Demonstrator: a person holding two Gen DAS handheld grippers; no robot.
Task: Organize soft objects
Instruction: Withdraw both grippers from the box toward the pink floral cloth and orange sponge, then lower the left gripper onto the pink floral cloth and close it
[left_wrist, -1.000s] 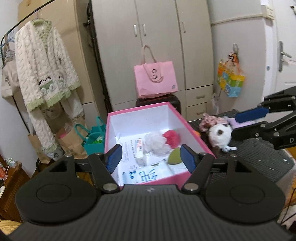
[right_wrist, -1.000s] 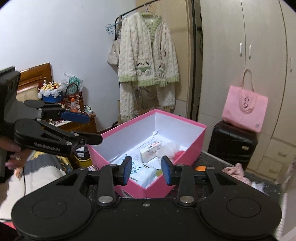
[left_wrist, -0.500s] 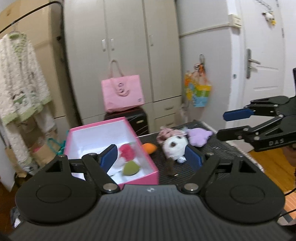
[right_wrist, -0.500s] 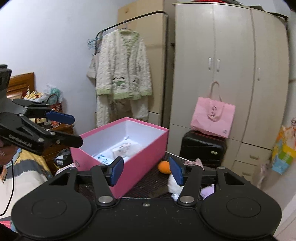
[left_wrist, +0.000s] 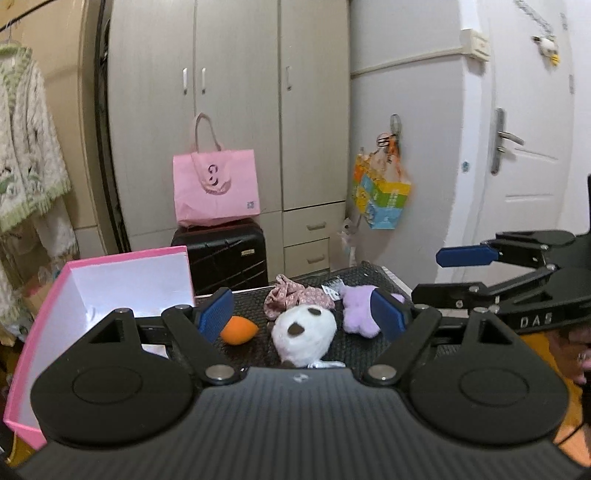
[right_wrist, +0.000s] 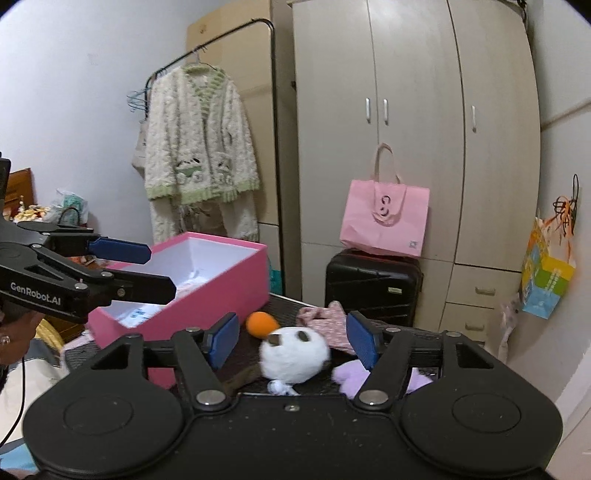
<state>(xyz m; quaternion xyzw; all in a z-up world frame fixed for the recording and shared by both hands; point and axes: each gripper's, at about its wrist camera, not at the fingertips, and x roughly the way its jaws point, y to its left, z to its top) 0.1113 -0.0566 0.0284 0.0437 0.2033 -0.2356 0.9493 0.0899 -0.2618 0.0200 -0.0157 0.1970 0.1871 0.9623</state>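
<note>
I find the right gripper (right_wrist: 291, 341) empty, its jaws opening, the white plush (right_wrist: 294, 355) just ahead between them. The left gripper (left_wrist: 303, 314) stands wide and empty. Beyond lie the orange ball (left_wrist: 238, 329), floral cloth (left_wrist: 295, 298) and purple plush (left_wrist: 358, 314), all unsorted. Left of both jaws, the pink box (right_wrist: 207, 284) holds items I cannot identify.
</note>
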